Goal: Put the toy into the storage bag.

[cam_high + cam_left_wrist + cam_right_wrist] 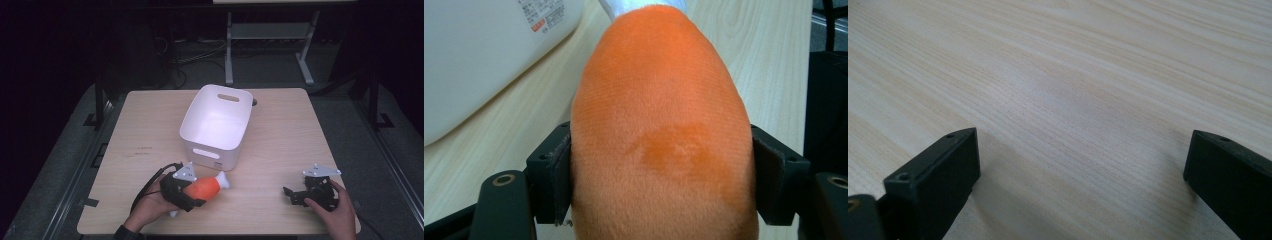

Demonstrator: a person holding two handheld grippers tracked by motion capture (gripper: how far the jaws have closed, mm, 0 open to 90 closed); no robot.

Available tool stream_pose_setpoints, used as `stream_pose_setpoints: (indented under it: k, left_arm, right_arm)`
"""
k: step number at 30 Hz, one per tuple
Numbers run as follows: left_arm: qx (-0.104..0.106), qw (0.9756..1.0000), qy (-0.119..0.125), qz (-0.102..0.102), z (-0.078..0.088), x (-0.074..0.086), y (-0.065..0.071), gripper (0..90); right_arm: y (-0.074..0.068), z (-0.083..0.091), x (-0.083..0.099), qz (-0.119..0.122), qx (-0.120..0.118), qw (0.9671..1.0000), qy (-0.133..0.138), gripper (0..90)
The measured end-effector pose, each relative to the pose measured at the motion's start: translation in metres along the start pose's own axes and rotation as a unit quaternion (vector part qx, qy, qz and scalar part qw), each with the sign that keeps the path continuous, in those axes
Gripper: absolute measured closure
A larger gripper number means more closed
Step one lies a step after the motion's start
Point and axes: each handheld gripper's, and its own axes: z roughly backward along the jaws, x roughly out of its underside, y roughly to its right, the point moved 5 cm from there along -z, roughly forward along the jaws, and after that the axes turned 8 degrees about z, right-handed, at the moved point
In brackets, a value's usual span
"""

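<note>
An orange plush toy (206, 188) with a white tip sits in my left gripper (192, 192), just in front of the white bin (216, 125). In the left gripper view both black pads (555, 172) press into the toy's orange body (659, 140), so the gripper is shut on it. My right gripper (296, 195) rests low over the table at the front right, held by a hand. In the right gripper view its jaws stand wide apart over bare wood (1083, 110), with nothing between them.
The white bin with handle slots stands at the middle of the wooden table (280, 140); its wall with a label (544, 15) is close on the left in the left gripper view. A black cable (147, 187) trails from the left gripper.
</note>
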Motion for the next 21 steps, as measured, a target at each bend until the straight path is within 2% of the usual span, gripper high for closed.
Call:
stream_pose_setpoints:
  k: [5,6,18,21]
  left_arm:
    - [0.005,1.0000,0.006,0.002,0.008,0.001,-0.002,25.0]
    - [0.006,1.0000,0.001,-0.004,0.009,0.002,-0.002,25.0]
    - [0.013,0.9998,0.004,-0.014,0.028,-0.002,-0.004,25.0]
    - [0.019,0.9996,0.011,-0.016,0.032,-0.005,-0.003,24.9]
  right_arm:
    - [0.000,0.000,0.000,0.000,0.000,1.0000,0.000,0.9]
    - [0.000,0.000,0.000,0.000,0.000,1.0000,0.000,0.9]
    - [0.000,0.000,0.000,0.000,0.000,1.0000,0.000,0.9]
    - [0.000,0.000,0.000,0.000,0.000,1.0000,0.000,0.9]
